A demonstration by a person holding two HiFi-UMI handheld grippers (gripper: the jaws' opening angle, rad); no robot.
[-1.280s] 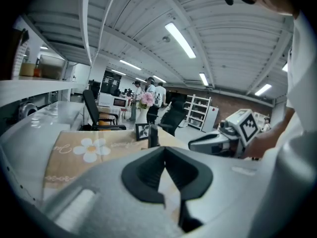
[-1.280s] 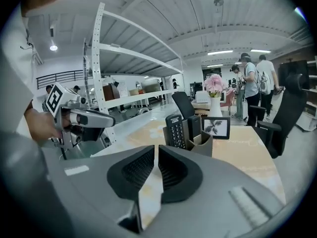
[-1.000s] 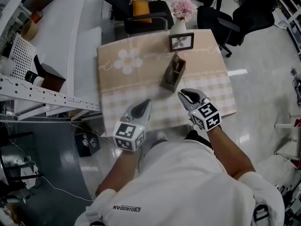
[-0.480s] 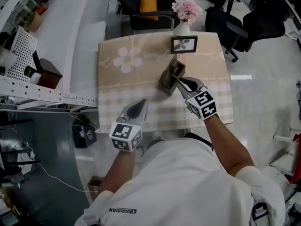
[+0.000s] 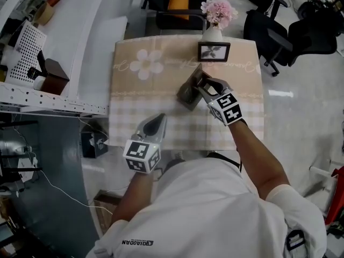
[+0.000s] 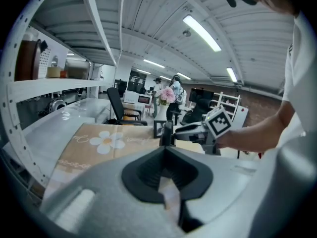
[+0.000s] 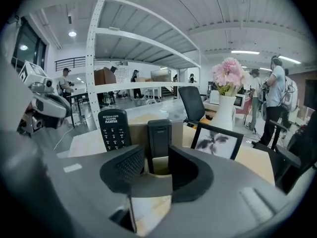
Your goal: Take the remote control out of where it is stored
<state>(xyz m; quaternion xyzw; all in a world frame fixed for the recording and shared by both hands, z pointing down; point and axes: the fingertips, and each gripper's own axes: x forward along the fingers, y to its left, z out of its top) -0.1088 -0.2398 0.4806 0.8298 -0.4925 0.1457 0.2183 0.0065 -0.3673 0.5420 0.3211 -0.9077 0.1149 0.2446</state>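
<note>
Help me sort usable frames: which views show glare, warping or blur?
Head view: sharp and evenly lit, with a white glare patch on the glossy floor right of the table. Left gripper view: strong fisheye, black corners, ceiling lights blown out, nearest foreground soft. Right gripper view: same fisheye, shelf post bowed, yet the keypad remote reads crisply.

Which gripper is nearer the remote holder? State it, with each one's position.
Right. The right gripper is at the holder, its jaws just opening, the slim remote between them. The left gripper hangs back near the table's front edge.
</note>
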